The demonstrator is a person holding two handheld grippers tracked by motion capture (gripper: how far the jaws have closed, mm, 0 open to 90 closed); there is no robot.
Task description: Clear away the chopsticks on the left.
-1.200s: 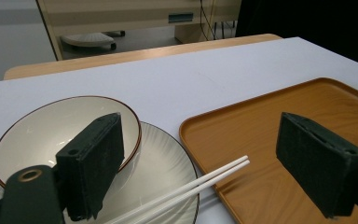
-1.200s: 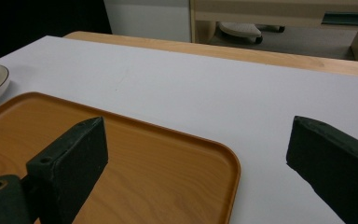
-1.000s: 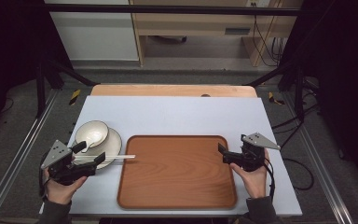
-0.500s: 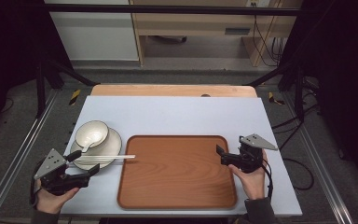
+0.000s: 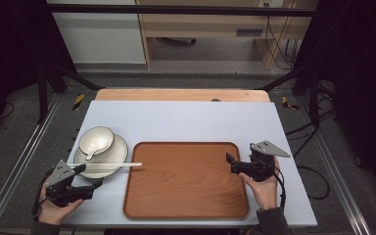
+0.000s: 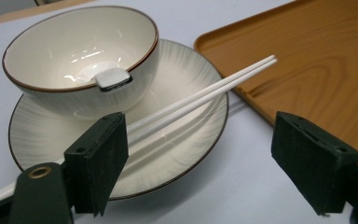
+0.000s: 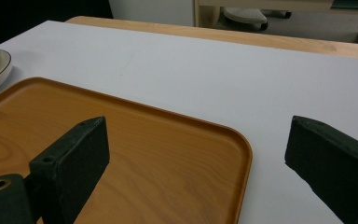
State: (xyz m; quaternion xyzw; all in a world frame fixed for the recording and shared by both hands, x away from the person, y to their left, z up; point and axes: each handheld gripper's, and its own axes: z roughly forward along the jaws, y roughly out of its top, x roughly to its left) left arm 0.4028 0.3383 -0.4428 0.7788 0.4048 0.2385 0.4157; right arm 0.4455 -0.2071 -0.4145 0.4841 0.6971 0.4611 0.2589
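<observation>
The left gripper [image 6: 200, 163], jaws wide but just closing slightly, sat at the near end of the white chopsticks [image 6: 200, 95] lying across the ribbed cream plate [image 6: 177, 140], apparently untouched, while the right gripper [image 7: 196, 163] hung open over the brown wooden tray [image 7: 135, 154].

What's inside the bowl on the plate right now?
A white spoon lies in the bowl, handle end propped on the rim nearest the left gripper. The spoon's scoop end sits low in the bowl; anything beneath it is covered. The bowl's near wall hides the plate under it.
</observation>
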